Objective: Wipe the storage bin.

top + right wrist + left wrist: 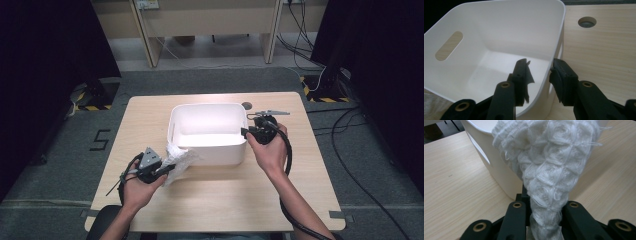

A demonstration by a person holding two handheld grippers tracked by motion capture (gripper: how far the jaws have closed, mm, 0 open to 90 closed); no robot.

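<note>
The left tongs (169, 168) are clamped on a white knitted woollen cloth (549, 167), held just beside the near left corner of the white rectangular plastic bin (208, 150) on the pale wooden worktop (220, 200). The right tongs (539, 75) are set astride the bin's right wall, one jaw inside, one outside; contact with the wall cannot be told.

A black figure "5" (99, 139) is marked on the grey floor (60, 170) left of the table (150, 107).

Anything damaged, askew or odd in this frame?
One thing: the black pad facing on the right gripper looks torn, a flap peeling off inside the white plastic bin. The white knitted cloth in the left gripper looks intact.
</note>
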